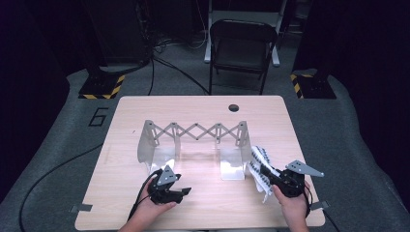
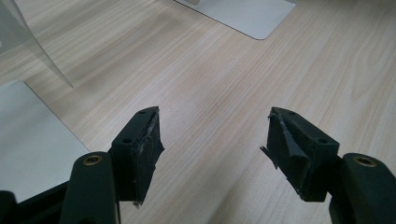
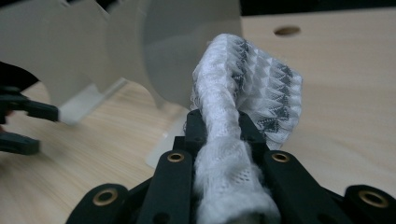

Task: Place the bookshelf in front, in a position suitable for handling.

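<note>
White knit cloth in right gripper

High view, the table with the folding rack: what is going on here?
A person at the wooden table works with a hand-held gripper in each hand. The right gripper has its jaws shut on a bunched white cloth with a grey pattern, held beside the right end of the grey accordion rack. The left gripper sits low over the table in front of the rack's left end, jaws open with nothing between them. The cloth is not yet on the rack.
</note>
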A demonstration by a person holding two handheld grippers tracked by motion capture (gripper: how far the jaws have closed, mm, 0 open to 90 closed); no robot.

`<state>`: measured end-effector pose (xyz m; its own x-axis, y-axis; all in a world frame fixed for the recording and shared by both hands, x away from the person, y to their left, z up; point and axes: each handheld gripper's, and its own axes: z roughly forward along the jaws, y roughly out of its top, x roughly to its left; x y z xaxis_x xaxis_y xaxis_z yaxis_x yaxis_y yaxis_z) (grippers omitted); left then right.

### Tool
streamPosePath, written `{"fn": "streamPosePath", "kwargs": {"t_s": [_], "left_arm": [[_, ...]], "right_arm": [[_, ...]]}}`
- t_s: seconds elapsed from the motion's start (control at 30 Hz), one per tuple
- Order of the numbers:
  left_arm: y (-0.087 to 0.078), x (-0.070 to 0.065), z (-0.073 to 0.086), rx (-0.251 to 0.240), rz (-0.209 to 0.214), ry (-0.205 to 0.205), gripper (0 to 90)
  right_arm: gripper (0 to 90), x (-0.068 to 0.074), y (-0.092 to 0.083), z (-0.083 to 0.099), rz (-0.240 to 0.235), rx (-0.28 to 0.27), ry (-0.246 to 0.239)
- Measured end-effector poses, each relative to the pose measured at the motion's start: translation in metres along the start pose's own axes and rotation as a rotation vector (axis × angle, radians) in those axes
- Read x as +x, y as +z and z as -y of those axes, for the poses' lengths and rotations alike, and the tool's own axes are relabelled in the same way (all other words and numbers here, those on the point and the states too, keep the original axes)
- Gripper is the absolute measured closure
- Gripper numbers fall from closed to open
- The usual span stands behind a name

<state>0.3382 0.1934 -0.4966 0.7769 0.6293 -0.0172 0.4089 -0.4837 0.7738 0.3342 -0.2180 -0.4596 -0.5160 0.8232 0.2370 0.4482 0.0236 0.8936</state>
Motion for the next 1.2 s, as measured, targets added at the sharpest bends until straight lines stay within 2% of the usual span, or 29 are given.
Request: {"fn": "streamPosePath", "kwargs": {"t_s": [0.1,0.13,0.2,0.23,0.27,0.3,0.33,0.5,0.53,0.57,0.63,0.67,0.73,0.8,0.87,0.9,0.93,1.03,1.07,1.1,1.2], "left_arm": [[-0.001,0.001,0.001,0.004,0.003,-0.007,34.9],[-0.001,0.001,0.001,0.004,0.003,-0.007,34.9],[-0.002,0.001,0.001,0.006,0.003,-0.004,34.9],[-0.002,0.001,0.002,0.003,-0.001,-0.005,34.9],[-0.002,0.001,0.002,0.008,0.003,-0.004,34.9],[-0.003,0.001,0.002,0.012,0.003,0.001,34.9],[-0.003,0.001,0.003,0.01,0.002,-0.003,34.9],[-0.002,0.001,0.003,0.011,-0.012,-0.003,34.9],[-0.002,0.001,0.003,0.011,-0.012,-0.003,34.9],[-0.002,0.0,0.004,0.008,-0.018,0.0,34.9],[-0.004,0.001,0.004,0.017,-0.009,0.005,34.9],[-0.004,0.001,0.004,0.011,-0.011,0.002,34.9],[-0.004,0.001,0.004,0.012,-0.007,-0.004,35.0],[-0.005,0.001,0.005,0.009,-0.008,-0.011,35.0],[-0.005,0.002,0.005,0.005,-0.017,-0.008,35.0],[-0.005,0.002,0.005,0.004,-0.021,-0.01,35.0],[-0.006,0.002,0.005,0.003,-0.021,-0.009,35.0],[-0.006,0.002,0.005,0.007,-0.012,-0.007,35.0],[-0.005,0.002,0.005,0.002,-0.021,-0.009,35.0],[-0.005,0.002,0.005,0.002,-0.021,-0.009,35.0],[-0.005,0.002,0.005,0.011,-0.008,-0.008,35.0]], "right_arm": [[79.1,0.015,-0.002,-0.016,-0.025,-0.045,-0.064],[79.1,0.018,-0.002,-0.02,-0.025,-0.046,-0.085],[79.1,0.02,0.0,-0.023,-0.026,-0.04,-0.099],[79.2,0.021,0.005,-0.023,-0.017,-0.034,-0.122],[79.2,0.021,0.008,-0.021,-0.012,-0.027,-0.126],[79.2,0.02,0.011,-0.017,-0.018,-0.005,-0.124],[79.2,0.018,0.019,-0.008,-0.027,0.044,-0.12],[79.2,0.011,0.035,0.011,-0.051,0.149,-0.108],[79.2,0.011,0.035,0.011,-0.051,0.149,-0.108],[79.1,0.009,0.044,0.017,-0.046,0.206,-0.114],[79.1,0.009,0.047,0.02,-0.044,0.221,-0.125],[78.8,0.009,0.053,0.024,-0.034,0.261,-0.144],[78.5,0.009,0.054,0.025,-0.02,0.268,-0.141],[76.2,0.008,0.055,0.026,-0.013,0.279,-0.136],[68.6,0.01,0.054,0.027,0.013,0.292,-0.15],[68.6,0.01,0.054,0.027,0.013,0.292,-0.15],[59.1,0.009,0.054,0.028,0.05,0.291,-0.178],[50.4,0.008,0.055,0.03,0.083,0.264,-0.172],[48.9,0.007,0.056,0.03,0.094,0.273,-0.173],[48.9,0.007,0.056,0.03,0.094,0.273,-0.173],[43.2,0.004,0.058,0.032,0.091,0.317,-0.175]]}}
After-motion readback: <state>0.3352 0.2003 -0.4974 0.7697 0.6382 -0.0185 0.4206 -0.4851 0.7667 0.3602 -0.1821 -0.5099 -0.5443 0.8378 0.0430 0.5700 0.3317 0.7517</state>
